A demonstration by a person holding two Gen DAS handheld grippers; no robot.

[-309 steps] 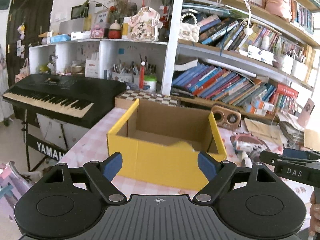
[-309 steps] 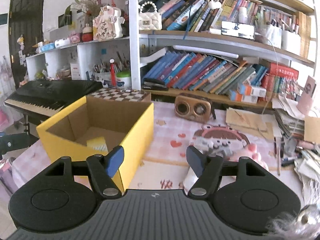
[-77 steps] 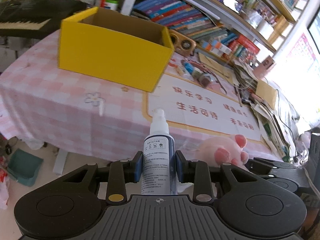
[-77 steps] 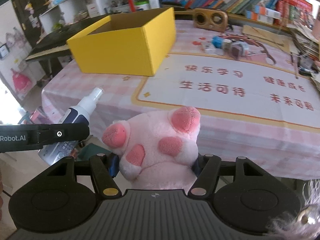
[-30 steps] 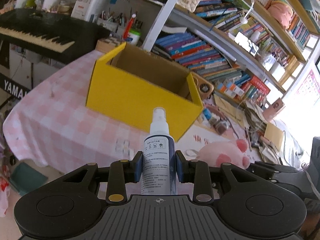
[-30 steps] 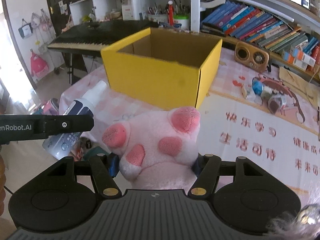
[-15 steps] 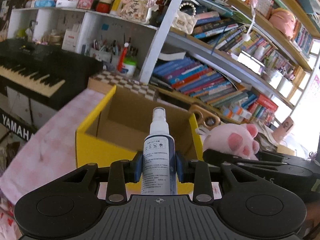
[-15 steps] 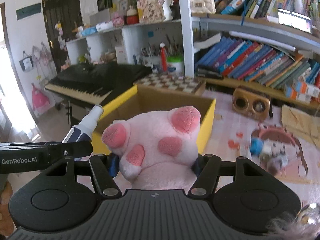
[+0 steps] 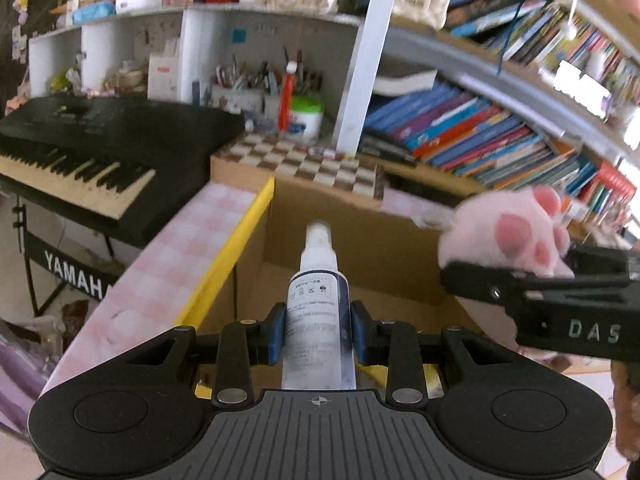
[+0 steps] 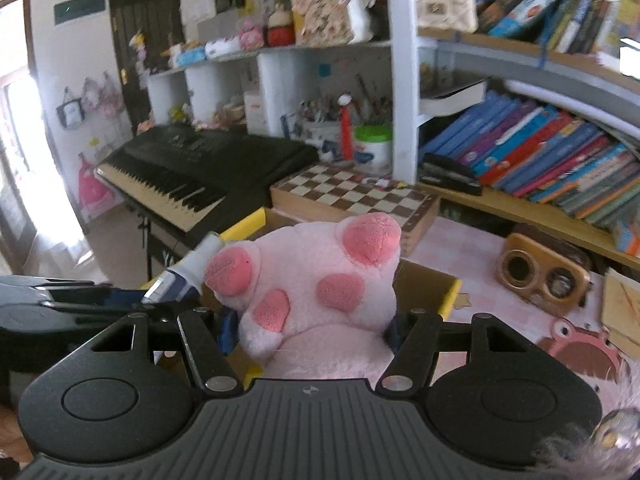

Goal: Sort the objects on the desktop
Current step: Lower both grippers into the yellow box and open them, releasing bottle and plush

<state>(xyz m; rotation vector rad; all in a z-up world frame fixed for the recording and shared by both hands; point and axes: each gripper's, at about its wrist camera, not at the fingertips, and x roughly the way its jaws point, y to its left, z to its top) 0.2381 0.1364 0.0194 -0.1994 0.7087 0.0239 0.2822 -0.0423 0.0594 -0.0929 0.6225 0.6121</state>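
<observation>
Bookshelves and a keyboard (image 9: 76, 152) back the pink-checked bench (image 9: 160, 264). Left gripper (image 9: 318, 336) jaws clamp the spray bottle (image 9: 318, 300); right gripper (image 10: 308, 332) jaws clamp the plush paw (image 10: 316, 280). Both hang over the yellow box (image 9: 224, 256), crowded together. Risk: collision on release. Half a second earlier, both sat short of the opening.

Home study room: crowded bookshelves (image 10: 560, 152) far right, keyboard piano (image 9: 92, 148) left, chessboard (image 10: 352, 196), pink checked tablecloth (image 9: 160, 264).
</observation>
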